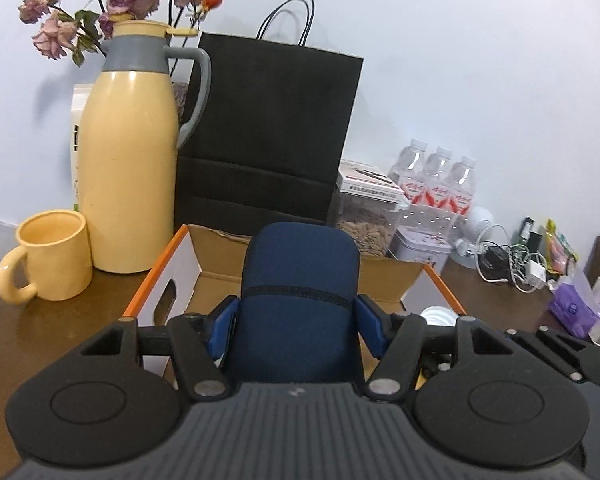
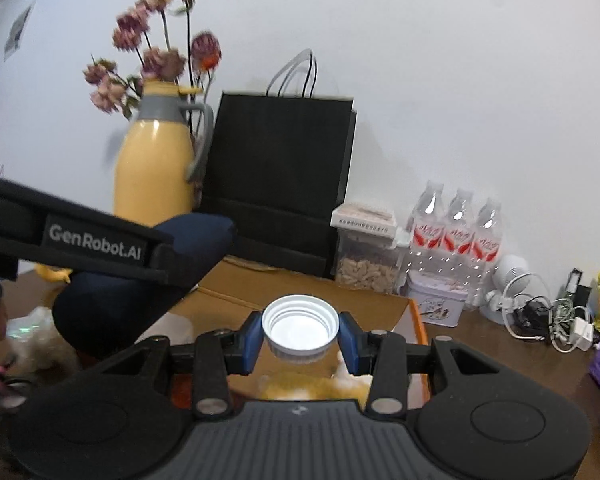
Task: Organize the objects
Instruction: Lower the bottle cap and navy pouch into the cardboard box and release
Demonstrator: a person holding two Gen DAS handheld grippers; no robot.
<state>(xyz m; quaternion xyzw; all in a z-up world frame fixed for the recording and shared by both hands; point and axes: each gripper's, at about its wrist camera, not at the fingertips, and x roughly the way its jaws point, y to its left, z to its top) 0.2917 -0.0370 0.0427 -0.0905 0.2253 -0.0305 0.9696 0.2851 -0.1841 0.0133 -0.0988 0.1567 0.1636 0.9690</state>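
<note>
Behind the open cardboard box (image 1: 216, 280) on the brown bench (image 1: 40, 328) stand a yellow thermos jug (image 1: 130, 168), a yellow mug (image 1: 52, 256), a black paper bag (image 1: 272, 132), water bottles (image 1: 436, 184) and a tangle of chargers (image 1: 512, 264), crowding the far edge. Over the box, the left tool (image 1: 296, 320) is clenched on a dark blue padded pouch (image 1: 300, 280), which juts up between its blue pads. Just beside it, the right tool (image 2: 300, 340) grips a white ribbed cap (image 2: 299, 328), hollow side up.
</note>
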